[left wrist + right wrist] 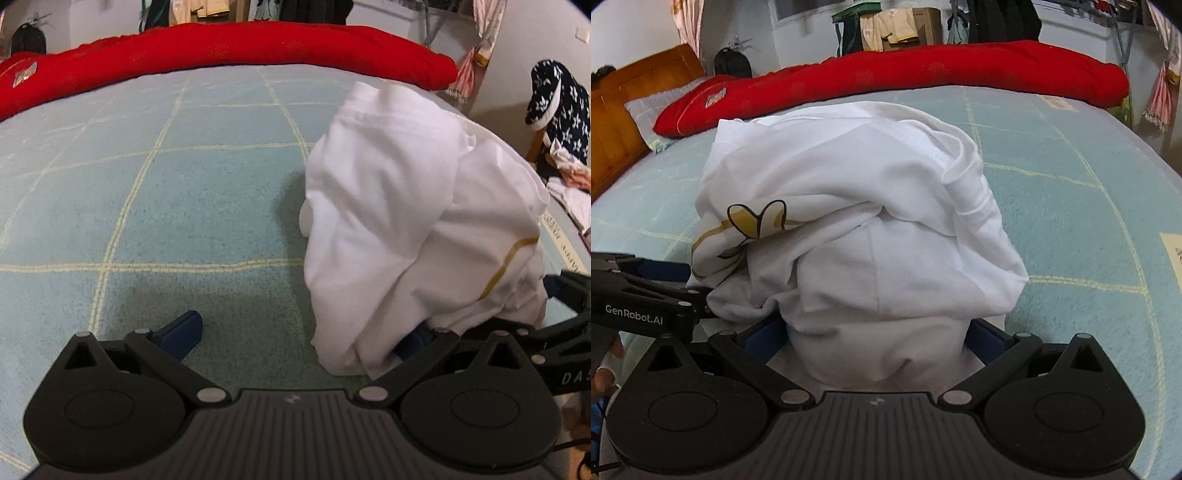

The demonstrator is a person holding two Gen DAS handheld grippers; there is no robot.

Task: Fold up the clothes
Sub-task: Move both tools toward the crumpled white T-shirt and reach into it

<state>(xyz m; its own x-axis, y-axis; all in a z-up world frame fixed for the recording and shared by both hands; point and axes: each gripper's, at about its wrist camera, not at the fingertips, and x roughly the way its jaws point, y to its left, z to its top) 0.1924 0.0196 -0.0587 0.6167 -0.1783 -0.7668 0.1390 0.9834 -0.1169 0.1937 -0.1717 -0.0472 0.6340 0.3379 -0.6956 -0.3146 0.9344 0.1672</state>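
1. The white shirt [857, 229] sits bunched in a heap on the blue bedspread [147, 206], just ahead of the right claw [875, 343] and ahead and to the right of the left claw [295, 336].
2. The right claw's jaws stand apart with a fold of shirt bulging between them; whether they pinch it I cannot tell.
3. The left claw is wide open, cloth draped over its right finger only.
4. No neat fold shows (sleeves and hem are lost in the heap), so I judge nearly all the folding remains.
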